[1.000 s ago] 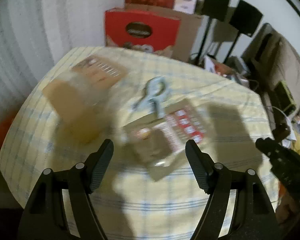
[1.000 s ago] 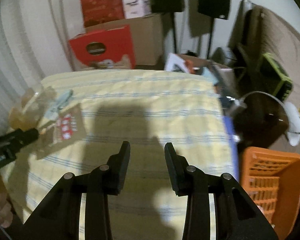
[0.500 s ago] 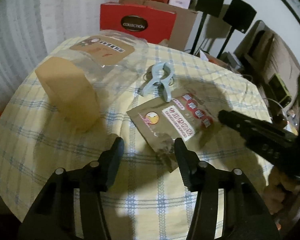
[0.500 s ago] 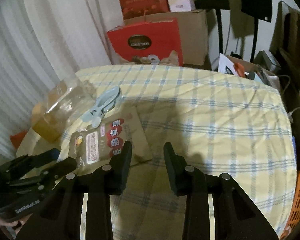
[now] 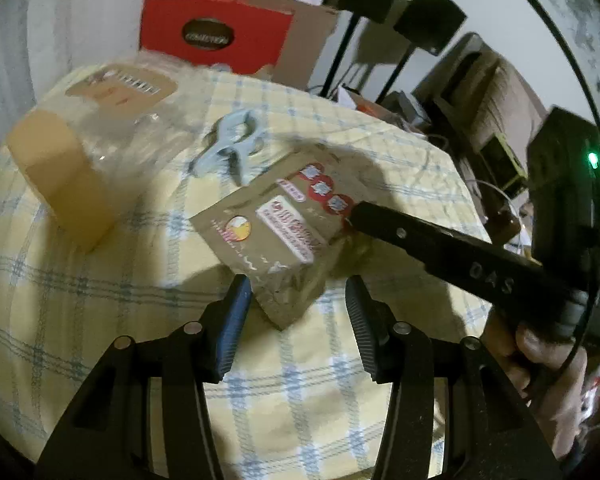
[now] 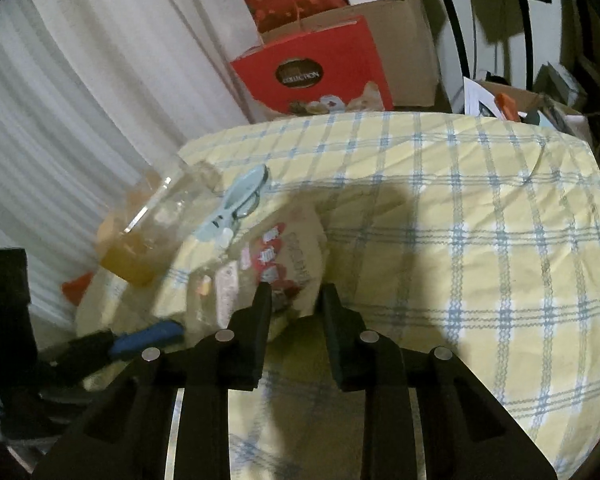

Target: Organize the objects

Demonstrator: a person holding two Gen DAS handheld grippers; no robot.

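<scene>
A brown snack pouch (image 5: 284, 236) with red and white labels lies on the yellow checked tablecloth (image 5: 100, 280). My left gripper (image 5: 298, 312) is open, its jaws straddling the pouch's near corner. My right gripper (image 6: 294, 298) is open, its jaws around the pouch's (image 6: 288, 256) right edge; it also shows in the left wrist view (image 5: 380, 216) reaching in from the right. A pale blue clip (image 5: 232, 144) lies behind the pouch. A clear bag with a tan loaf (image 5: 72, 164) sits at the left.
A red gift box (image 5: 216, 40) and cardboard boxes (image 6: 400, 40) stand behind the table. White curtain (image 6: 60, 100) at the left. Speaker stands and clutter (image 5: 440, 92) at the right. The table edge curves close at the front.
Both grippers have moved in on the pouch. The right gripper has swung left across the table to the pouch's edge. The left gripper has advanced and narrowed since a second ago.
</scene>
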